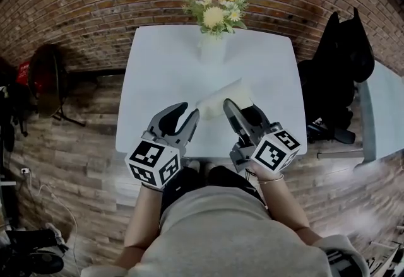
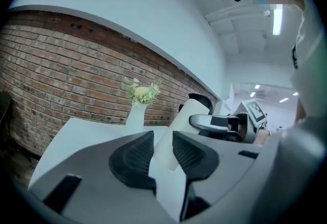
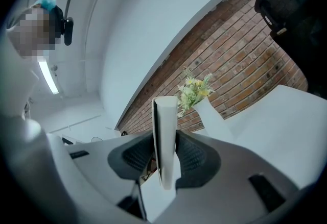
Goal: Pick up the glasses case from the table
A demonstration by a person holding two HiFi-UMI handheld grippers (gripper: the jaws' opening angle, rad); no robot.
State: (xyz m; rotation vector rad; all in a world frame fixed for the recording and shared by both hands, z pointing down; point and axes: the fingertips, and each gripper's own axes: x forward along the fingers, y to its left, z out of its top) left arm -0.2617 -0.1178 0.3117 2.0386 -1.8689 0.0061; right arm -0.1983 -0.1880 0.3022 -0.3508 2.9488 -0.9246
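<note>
- While the person stands at the near edge of the white worktop (image 1: 158, 80), both claws point toward the brick wall (image 1: 95, 4) with the glasses case (image 1: 224, 98) between them.
- The right claw (image 1: 242, 108) is clenched on the glasses case (image 3: 165, 136): in the right gripper view both ribbed pads press its flat sides, and it stands on edge.
- The left claw (image 1: 190, 109) grasps the other end of the same case (image 2: 176, 136), which fills the gap between its pads in the left gripper view.
- The case is white and slim. It lies across the space between the claws, over the near half of the worktop.
- Behind it, near the far edge, stands a white vase (image 1: 213, 47) of yellow and white flowers (image 1: 216, 14), well apart from the case.
</note>
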